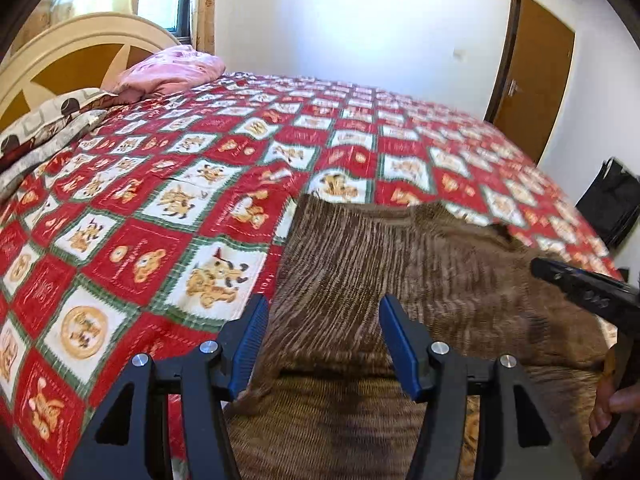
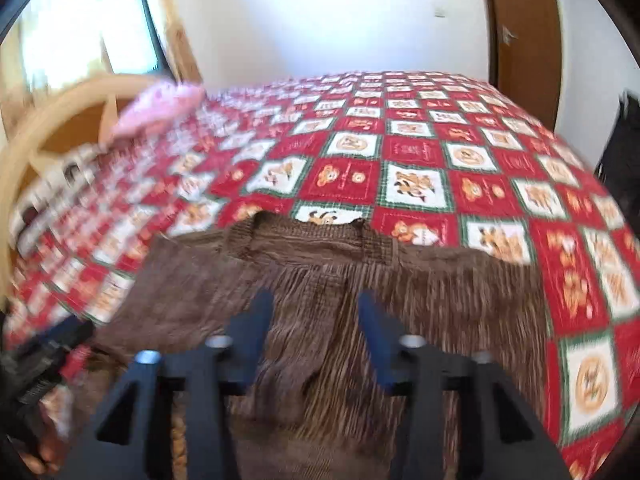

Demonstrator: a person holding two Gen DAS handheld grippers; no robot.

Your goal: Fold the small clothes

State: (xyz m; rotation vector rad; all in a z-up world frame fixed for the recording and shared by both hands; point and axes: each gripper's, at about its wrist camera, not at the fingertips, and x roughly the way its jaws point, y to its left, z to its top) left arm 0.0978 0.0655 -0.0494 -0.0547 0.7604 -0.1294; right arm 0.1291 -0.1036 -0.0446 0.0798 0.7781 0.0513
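A brown ribbed garment (image 1: 400, 248) lies spread on the red checked bedspread (image 1: 160, 200). In the right wrist view its neckline (image 2: 304, 236) points toward the far side of the bed. My left gripper (image 1: 324, 300) hovers over the garment's left part, its blue pads (image 1: 250, 340) well apart, with cloth showing in the gap but not pinched. My right gripper (image 2: 315, 294) hangs over the garment (image 2: 440, 280) below the neckline, jaws also apart, with a raised fold between them. The right gripper's black fingers (image 1: 580, 284) enter the left wrist view from the right, with a hand (image 1: 612, 408) on its handle.
The bedspread (image 2: 440, 160) stretches far beyond the garment. A pink pillow (image 1: 168, 68) and a patterned one (image 1: 52, 120) lie by the cream headboard (image 1: 60, 52) at the left. Off the bed to the right are a brown door (image 1: 532, 80) and a black bag (image 1: 612, 200).
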